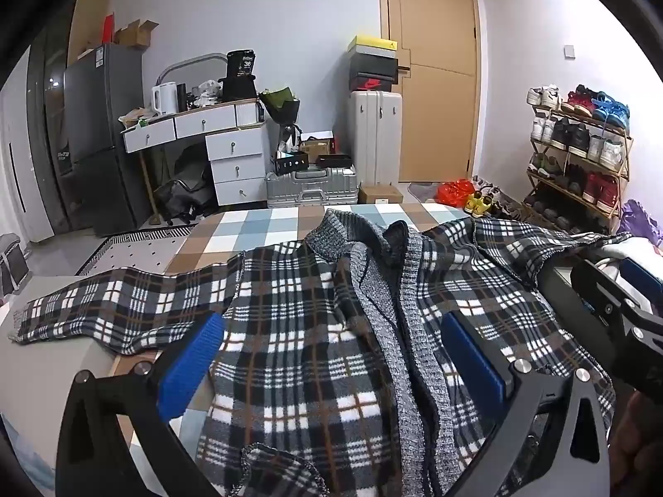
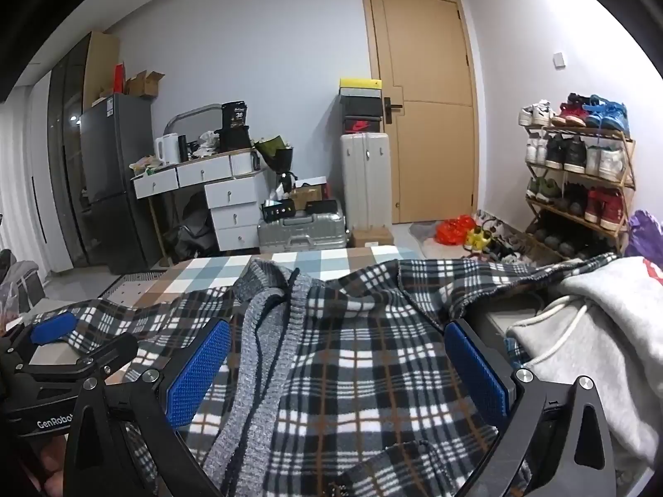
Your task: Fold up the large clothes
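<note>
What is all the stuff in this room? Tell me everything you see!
plaid cardigan: one, black, white and brown checks with grey knit trim, spread open on the bed
bedcover: one, blue, brown and white squares, under the cardigan
grey hoodie: one, light grey with a white cord, right of the cardigan
door: one, tan, far wall
shoe rack: one, wooden, full of shoes, right wall
upright suitcase: one, white, beside the door
shoe boxes: a stack, yellow, grey and black, on that suitcase
flat suitcase: one, silver, on the floor
desk: one, white drawers, cluttered top
kettle: one, white, on the desk
fridge: one, dark grey, left
left gripper: black with blue pads, open above the cardigan
right gripper: same colours, open
</note>
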### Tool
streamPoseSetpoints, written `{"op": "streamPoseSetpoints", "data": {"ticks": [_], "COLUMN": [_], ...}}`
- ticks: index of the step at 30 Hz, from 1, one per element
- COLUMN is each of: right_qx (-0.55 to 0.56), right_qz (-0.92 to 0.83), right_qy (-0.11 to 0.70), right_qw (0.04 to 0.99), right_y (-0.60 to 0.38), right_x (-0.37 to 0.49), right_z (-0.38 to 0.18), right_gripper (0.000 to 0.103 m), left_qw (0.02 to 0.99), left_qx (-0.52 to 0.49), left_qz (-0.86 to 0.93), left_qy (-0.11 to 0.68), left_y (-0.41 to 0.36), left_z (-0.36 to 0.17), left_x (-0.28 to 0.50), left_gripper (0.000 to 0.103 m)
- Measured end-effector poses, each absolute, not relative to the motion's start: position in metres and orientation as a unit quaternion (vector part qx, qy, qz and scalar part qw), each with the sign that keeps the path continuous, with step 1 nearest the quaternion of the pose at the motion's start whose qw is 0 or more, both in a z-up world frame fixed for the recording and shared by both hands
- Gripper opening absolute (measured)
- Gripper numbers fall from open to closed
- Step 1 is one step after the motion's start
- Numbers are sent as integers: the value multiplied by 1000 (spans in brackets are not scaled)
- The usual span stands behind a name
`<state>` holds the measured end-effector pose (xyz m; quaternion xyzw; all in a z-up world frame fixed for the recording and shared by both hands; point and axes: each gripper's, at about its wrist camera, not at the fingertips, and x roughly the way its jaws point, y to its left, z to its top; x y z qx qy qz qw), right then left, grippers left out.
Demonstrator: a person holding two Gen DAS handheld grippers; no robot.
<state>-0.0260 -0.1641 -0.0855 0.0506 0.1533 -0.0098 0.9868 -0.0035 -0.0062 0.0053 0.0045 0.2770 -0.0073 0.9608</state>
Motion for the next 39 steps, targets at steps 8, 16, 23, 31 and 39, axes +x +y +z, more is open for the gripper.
{"op": "streamPoseSetpoints", "data": {"ticks": [8,16,23,31,39], "right_qx": [52,58,62,68,70], "right_qz": [-10,-11,-11,-13,-13], "right_qy": [153,155,156,157,158], "right_qw": [987,986,986,985,985], "right_y": [-164,-167,-168,-170,-171], "right_x": [-27,-26,-26,-26,-25], "right_z": [-83,-83,-85,-85,-87], "right_gripper": [103,103,103,103,103], "left_qw": [960,960,960,959,960], "left_qx": [5,2,2,3,2], "left_qz": [-10,-11,-9,-8,-7], "left_qy": [279,280,281,282,281], "left_y": [-5,-6,-7,-7,-6], "left_z": [3,2,2,0,-1], "left_x": [-4,-3,-4,-4,-4], "left_gripper": [102,102,102,102,102]}}
